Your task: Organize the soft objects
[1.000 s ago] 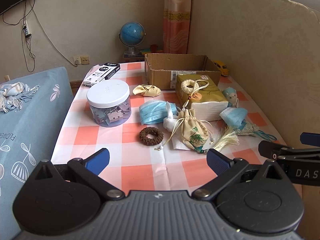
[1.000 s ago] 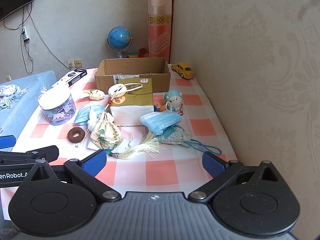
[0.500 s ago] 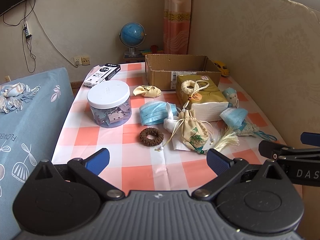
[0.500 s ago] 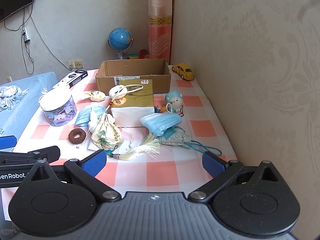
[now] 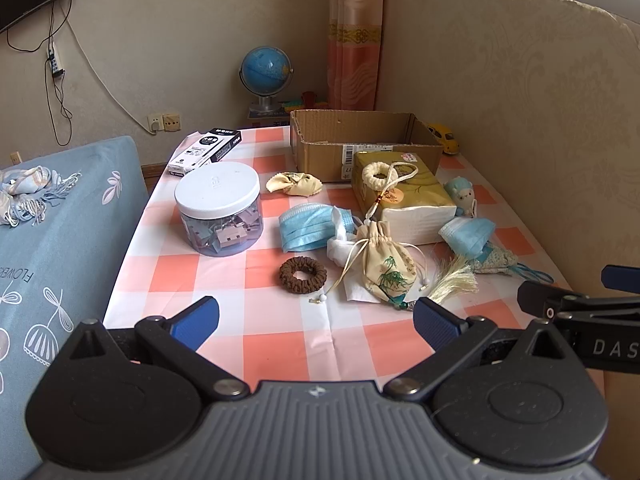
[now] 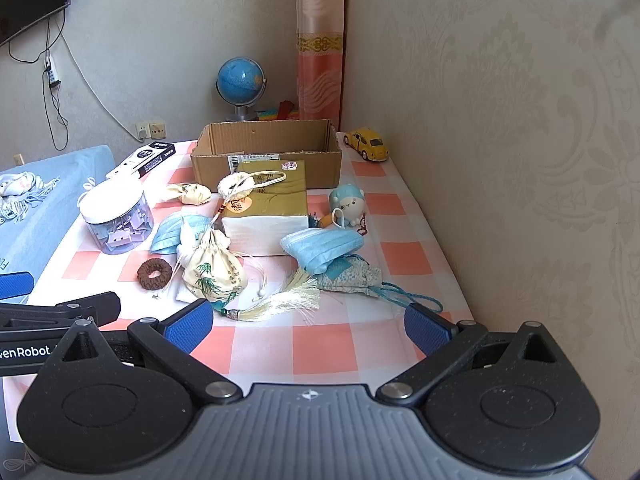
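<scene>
Blue-padded and spread wide, the left tongs (image 5: 314, 318) hang over the near edge of the worktop (image 5: 272, 348) with nothing between them; the right tongs (image 6: 308, 326) are likewise spread and bare, over the near right part of the same edge. Just beyond the left tongs lies a brown scrunchie (image 5: 303, 275), and beside it a cream drawstring pouch (image 5: 385, 266) printed with bamboo, its pale tassel (image 6: 280, 304) trailing toward the right tongs. Behind the pouch a blue face mask (image 5: 306, 227) lies touching a white cloth scrap. A second blue mask (image 6: 322, 245) rests on a patterned fabric sachet (image 6: 354, 278) nearer the right edge. A gold tissue pack (image 6: 266, 210) sits mid-worktop with a cream ring charm (image 6: 236, 184) on top, a small plush toy (image 6: 348, 204) at its right. Toward the left edge stands a clear jar of clips (image 5: 219, 208). An open cardboard box (image 5: 364, 142) stands at the far edge, a cream fabric bow (image 5: 295, 184) just before it.
</scene>
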Demonstrator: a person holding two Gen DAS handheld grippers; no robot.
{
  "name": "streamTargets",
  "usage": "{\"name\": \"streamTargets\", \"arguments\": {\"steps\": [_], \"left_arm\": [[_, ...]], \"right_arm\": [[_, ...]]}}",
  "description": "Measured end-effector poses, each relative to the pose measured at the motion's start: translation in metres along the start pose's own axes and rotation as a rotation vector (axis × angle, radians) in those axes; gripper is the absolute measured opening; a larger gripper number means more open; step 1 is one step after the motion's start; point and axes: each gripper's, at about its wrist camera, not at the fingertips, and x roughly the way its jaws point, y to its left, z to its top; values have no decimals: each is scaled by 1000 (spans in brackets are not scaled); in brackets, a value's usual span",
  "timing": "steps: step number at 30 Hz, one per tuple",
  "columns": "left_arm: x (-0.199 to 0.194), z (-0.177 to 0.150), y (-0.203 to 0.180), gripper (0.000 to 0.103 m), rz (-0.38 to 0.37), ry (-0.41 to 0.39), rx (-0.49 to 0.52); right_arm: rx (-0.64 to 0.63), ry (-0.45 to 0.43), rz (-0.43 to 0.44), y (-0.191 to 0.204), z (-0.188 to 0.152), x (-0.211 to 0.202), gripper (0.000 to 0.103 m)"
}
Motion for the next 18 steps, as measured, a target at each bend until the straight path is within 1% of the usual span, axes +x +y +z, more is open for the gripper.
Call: {"name": "streamTargets", "arguments": {"steps": [18], "left_arm": [[-1,1,0,102,2,-2,2]], "right_arm": [[2,-2,1,0,0,-1,103]]}}
